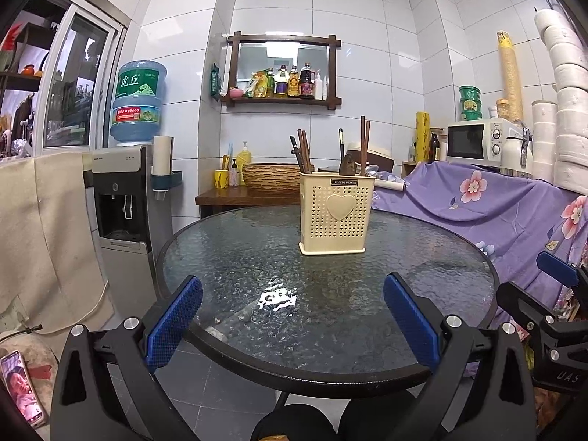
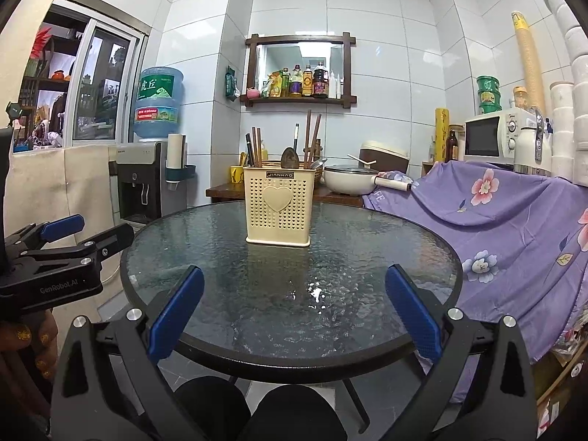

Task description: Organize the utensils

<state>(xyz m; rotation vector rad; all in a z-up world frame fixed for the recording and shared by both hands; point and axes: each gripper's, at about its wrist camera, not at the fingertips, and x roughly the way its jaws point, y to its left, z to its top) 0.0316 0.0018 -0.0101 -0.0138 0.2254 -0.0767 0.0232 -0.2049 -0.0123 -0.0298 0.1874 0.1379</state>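
A cream perforated utensil holder (image 1: 335,214) with a heart on its front stands upright on the round glass table (image 1: 257,257). It holds brown chopsticks (image 1: 364,143), dark utensils and a spoon. It also shows in the right wrist view (image 2: 278,210), with chopsticks (image 2: 312,136) sticking up. My left gripper (image 1: 293,318) is open and empty, held over the table's near edge. My right gripper (image 2: 294,316) is open and empty, also at the near edge. Each gripper shows at the side of the other's view: the right (image 1: 551,294) and the left (image 2: 66,242).
A water dispenser (image 1: 125,198) stands left of the table. A purple floral cloth (image 1: 496,205) covers furniture to the right, with a microwave (image 1: 477,139) on it. A wooden side table (image 2: 330,193) with a pot (image 2: 349,178) stands behind. A phone (image 1: 22,386) lies at lower left.
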